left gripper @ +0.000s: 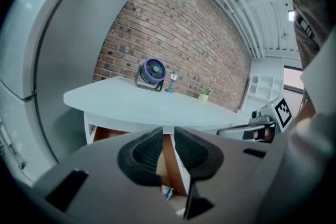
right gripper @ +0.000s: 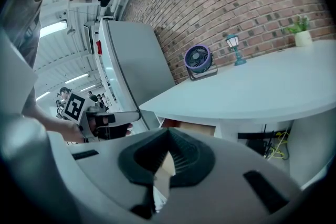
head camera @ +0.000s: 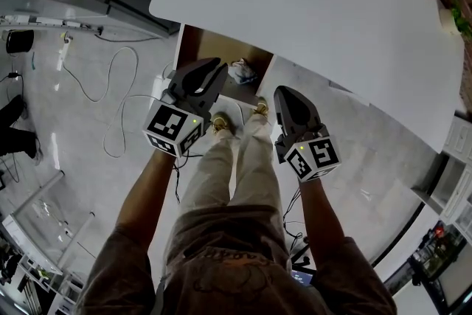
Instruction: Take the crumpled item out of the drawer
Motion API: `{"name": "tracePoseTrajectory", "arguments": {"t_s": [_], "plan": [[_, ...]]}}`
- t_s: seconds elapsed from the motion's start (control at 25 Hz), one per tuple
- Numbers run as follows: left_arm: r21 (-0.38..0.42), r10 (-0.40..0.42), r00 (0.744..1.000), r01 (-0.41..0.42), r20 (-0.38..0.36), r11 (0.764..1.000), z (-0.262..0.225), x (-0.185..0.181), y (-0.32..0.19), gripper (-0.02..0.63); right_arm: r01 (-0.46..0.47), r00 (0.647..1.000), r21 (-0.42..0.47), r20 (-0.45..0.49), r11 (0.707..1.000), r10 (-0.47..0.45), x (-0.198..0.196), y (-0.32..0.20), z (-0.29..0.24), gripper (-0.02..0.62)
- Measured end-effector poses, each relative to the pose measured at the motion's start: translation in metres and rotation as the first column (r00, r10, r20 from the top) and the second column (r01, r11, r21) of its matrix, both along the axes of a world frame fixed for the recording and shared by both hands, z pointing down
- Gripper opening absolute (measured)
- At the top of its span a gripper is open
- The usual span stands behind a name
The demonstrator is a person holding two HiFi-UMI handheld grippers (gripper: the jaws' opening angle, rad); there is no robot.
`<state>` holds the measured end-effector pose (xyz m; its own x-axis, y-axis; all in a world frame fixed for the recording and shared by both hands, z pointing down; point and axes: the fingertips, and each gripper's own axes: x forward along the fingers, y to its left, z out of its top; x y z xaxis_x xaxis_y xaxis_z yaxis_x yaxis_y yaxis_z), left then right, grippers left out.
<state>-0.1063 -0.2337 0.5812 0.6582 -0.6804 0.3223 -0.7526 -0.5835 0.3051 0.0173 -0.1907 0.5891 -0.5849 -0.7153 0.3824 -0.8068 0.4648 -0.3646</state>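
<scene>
Under the white table top point(head camera: 317, 18) a drawer point(head camera: 214, 48) stands pulled out, its brown inside showing. A crumpled white and bluish item point(head camera: 242, 71) lies in it toward the right side. My left gripper point(head camera: 218, 70) hangs over the drawer's front, just left of the item, jaws a little apart with nothing between them. In the left gripper view a bit of the item point(left gripper: 167, 191) shows through the gap of the left gripper point(left gripper: 168, 132). My right gripper point(head camera: 284, 94) is right of the drawer, apart from the item. The right gripper point(right gripper: 168, 131) is shut and empty.
The person's legs and shoes point(head camera: 222, 126) stand right in front of the drawer. Cables point(head camera: 110, 99) trail over the floor at the left. On the table stand a fan point(left gripper: 153, 72), a small lamp point(left gripper: 172, 81) and a potted plant point(left gripper: 203, 94). A tall grey cabinet point(right gripper: 131, 65) stands left of the table.
</scene>
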Motion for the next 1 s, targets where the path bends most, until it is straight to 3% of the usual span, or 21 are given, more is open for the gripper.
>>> {"name": "tracePoseTrajectory", "arguments": {"t_s": [0.28,0.68,0.8,1.0], "plan": [[-0.032,0.064,0.998,-0.064,0.002,0.997,0.013,0.008,-0.001,0.16,-0.01,1.0,-0.008,-0.002,1.0,0.01,0.002,0.0,0.006,-0.006],[-0.049,0.188,0.979,-0.185,0.072,0.982,0.03,0.024,-0.002,0.304,-0.021,1.0,-0.018,0.008,1.0,0.021,0.006,0.002,0.01,-0.006],[-0.037,0.249,0.959,-0.246,0.134,0.969,0.038,0.03,-0.003,0.324,-0.025,1.0,-0.018,0.008,1.0,0.026,0.009,0.002,0.009,-0.006],[-0.048,0.364,0.902,-0.363,0.231,0.93,0.059,0.042,-0.004,0.328,-0.028,1.0,-0.024,0.008,0.999,0.029,0.013,0.003,0.011,-0.006]]}}
